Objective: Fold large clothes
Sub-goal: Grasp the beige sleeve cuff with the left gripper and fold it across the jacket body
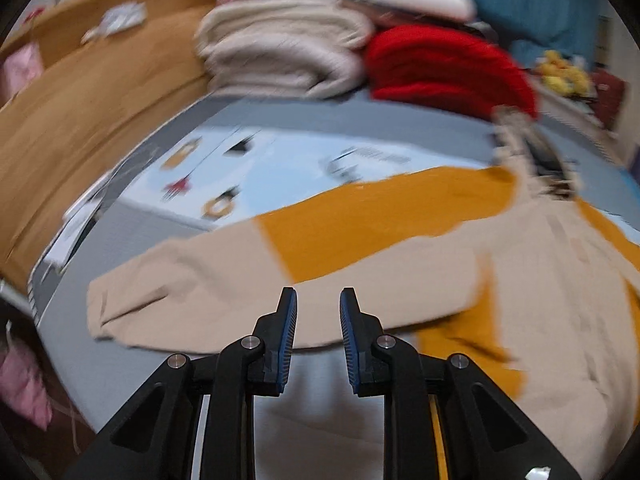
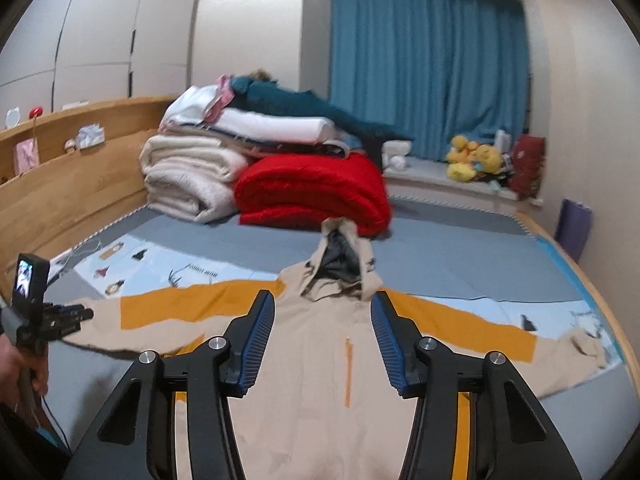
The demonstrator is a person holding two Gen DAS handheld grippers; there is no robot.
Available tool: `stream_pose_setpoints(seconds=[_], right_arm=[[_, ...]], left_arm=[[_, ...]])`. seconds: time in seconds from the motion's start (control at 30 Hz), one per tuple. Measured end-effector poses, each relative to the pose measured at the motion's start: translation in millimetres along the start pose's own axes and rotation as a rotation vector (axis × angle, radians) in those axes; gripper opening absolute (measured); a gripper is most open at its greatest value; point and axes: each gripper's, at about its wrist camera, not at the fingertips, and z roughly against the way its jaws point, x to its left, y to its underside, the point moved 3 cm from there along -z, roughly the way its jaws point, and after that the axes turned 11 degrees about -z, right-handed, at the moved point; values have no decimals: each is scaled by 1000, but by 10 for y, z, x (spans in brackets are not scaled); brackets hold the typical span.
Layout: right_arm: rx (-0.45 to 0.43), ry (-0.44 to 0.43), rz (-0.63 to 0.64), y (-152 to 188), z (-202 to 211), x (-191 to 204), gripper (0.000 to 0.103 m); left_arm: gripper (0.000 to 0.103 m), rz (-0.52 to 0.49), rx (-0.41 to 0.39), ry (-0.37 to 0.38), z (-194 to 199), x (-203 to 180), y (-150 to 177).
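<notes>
The left tongs (image 1: 318,312) sit at the bottom centre of the left wrist view with their blue-padded fingers a little apart and nothing between them, hovering over the beige cuff end of a sleeve. That sleeve belongs to the beige hooded jacket with mustard-orange panels (image 1: 540,280), which lies spread flat across the lower half of the frame; the view is motion-blurred. In the right wrist view the right tongs (image 2: 323,306) stand wide apart and empty at the bottom centre, above the chest of the same jacket (image 2: 320,360), whose orange zip runs down the middle, hood points toward the centre of the frame, and sleeves stretch out to left and right. At the left edge of this view the left tongs (image 2: 86,314) appear again, held over the sleeve end, with a small screen mounted on top. The jacket rests on a bed with a grey and pale-blue printed cover (image 2: 460,264). Beyond the hood, in the middle of the frame, lie a folded red quilt (image 2: 316,192) and a rolled cream blanket (image 2: 188,176) under more stacked bedding. A wooden headboard (image 2: 80,176) curves along the left, and a blue curtain (image 2: 428,64) hangs at the upper right.
</notes>
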Motion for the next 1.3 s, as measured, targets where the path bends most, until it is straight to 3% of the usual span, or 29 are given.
stream_pose_setpoints(seconds=[0.03,0.1,0.2,0.3,0.57,0.67,0.73,0.83,0.9,0.93,1.0,1.03,1.13,1.2,1.3], right_arm=[[7,-9,-9,74,-63,-37,67],[61,4,-34,154,-231,-83,74],[103,-53,-57,144,-355,-59,74],[83,-15,-2,170,-444,-44,74],[169,34,6,307,-797,-108,72],[207,42,-16,353,-887,-152,54],[245,43,-29,415,-968,-182,33],[284,50,-44,496,-1072,-217,28],[311,47,-55,549,-1135,-239,28],[328,45,-55,576,-1172,-244,29],[350,34,-62,615,-1221,-249,34],[358,30,-67,631,-1244,-252,41],[383,31,-71,667,-1313,-256,55],[402,36,-89,696,-1357,-281,56],[418,58,-110,712,-1405,-323,55]], left_arm=[[24,17,29,-20,-97,114,50],[28,82,98,-53,-336,418,185],[37,146,175,-108,-579,788,380],[43,248,236,-150,-795,1167,566],[49,525,342,-191,-1084,1877,959],[49,642,366,-178,-1150,2017,1085],[49,724,373,-159,-1181,2115,1181],[47,804,373,-139,-1232,2193,1274],[42,807,359,-153,-1233,2211,1253],[28,808,346,-148,-1237,2210,1222],[17,816,331,-158,-1227,2217,1184],[5,819,321,-168,-1214,2239,1177],[0,774,291,-246,-1118,2210,1014],[0,667,219,-289,-971,2026,646],[0,515,79,-254,-720,1562,47]])
